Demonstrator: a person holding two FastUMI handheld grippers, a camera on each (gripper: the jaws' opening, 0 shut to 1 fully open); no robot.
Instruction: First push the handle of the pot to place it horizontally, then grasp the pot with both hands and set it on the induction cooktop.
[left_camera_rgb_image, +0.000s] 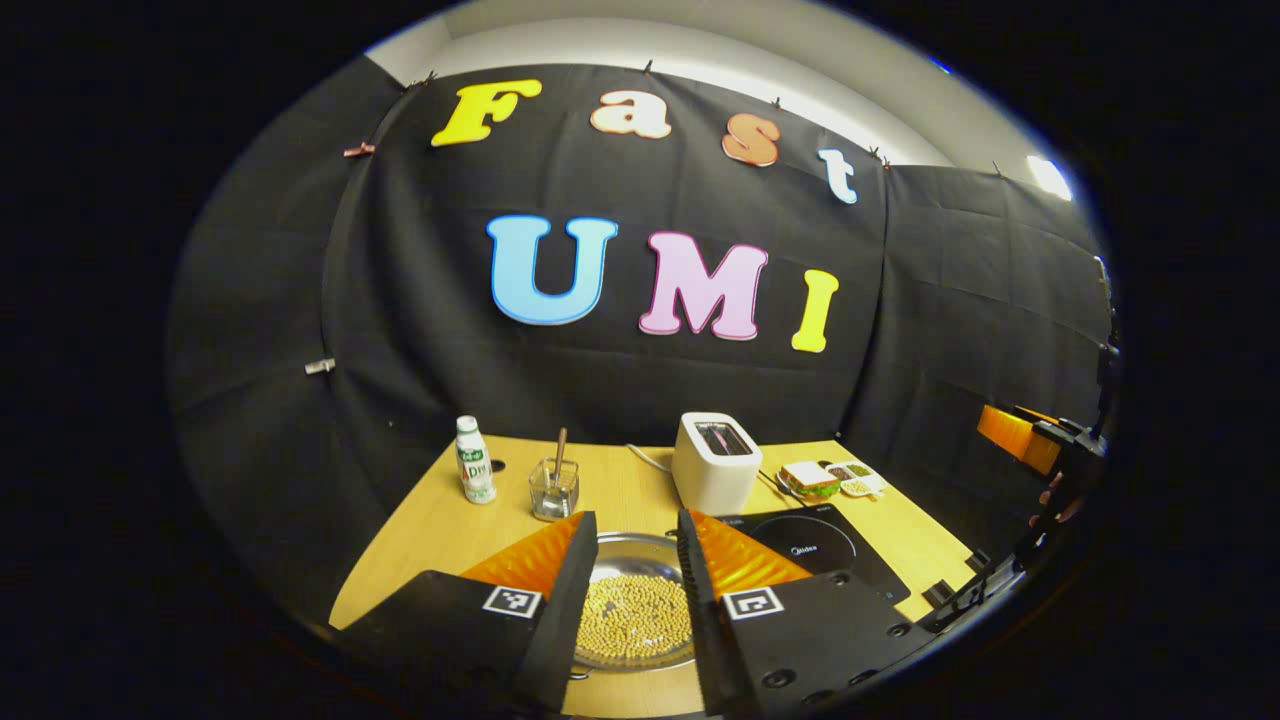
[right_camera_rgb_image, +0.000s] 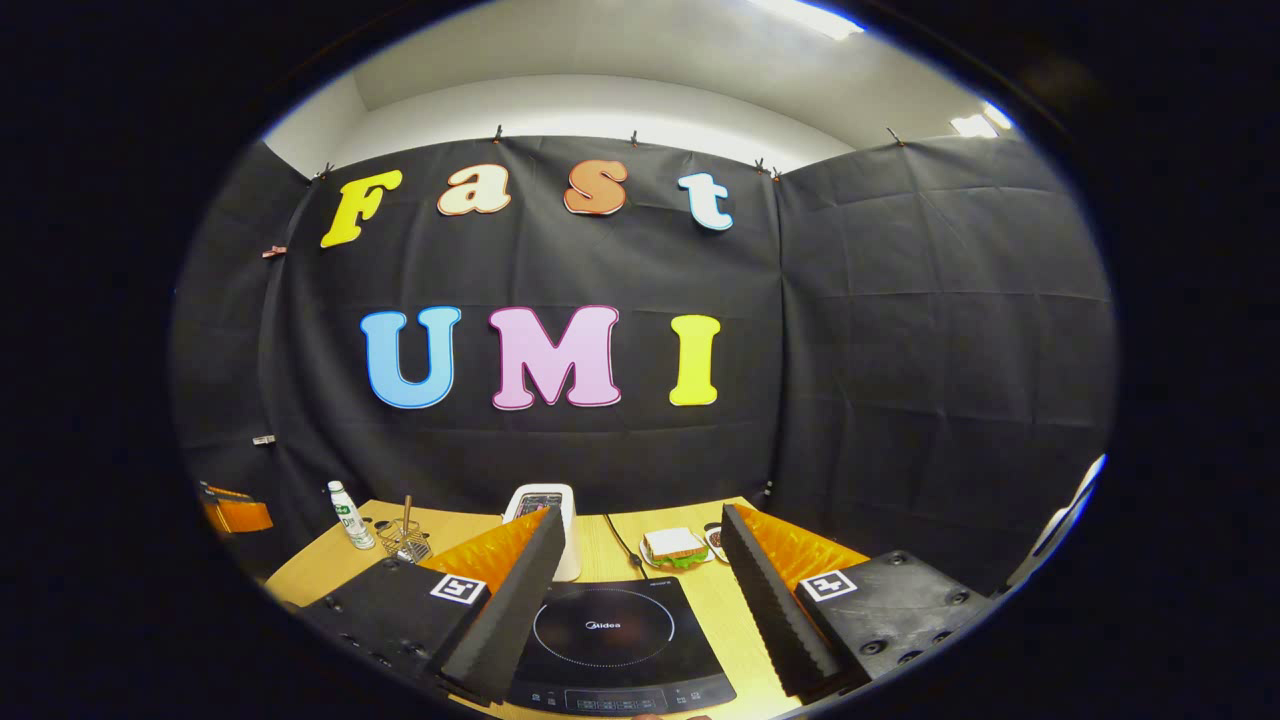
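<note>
Seemingly a staged kitchen booth: black cloth wall (right_camera_rgb_image: 900, 350), toaster (left_camera_rgb_image: 710, 462), induction cooktop (right_camera_rgb_image: 610, 630).

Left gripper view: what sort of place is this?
Likely a staged kitchen table in a recording booth: a wooden table carries a toaster, an induction cooktop and a pot of beans before black cloth.

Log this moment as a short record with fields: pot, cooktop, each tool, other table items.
pot: steel pot holding yellow beans, on the wooden table, left of the cooktop
cooktop: black induction cooktop, bare
left tool: open, above the pot
right tool: open, above the cooktop
others: toaster, bottle, sandwich
</note>
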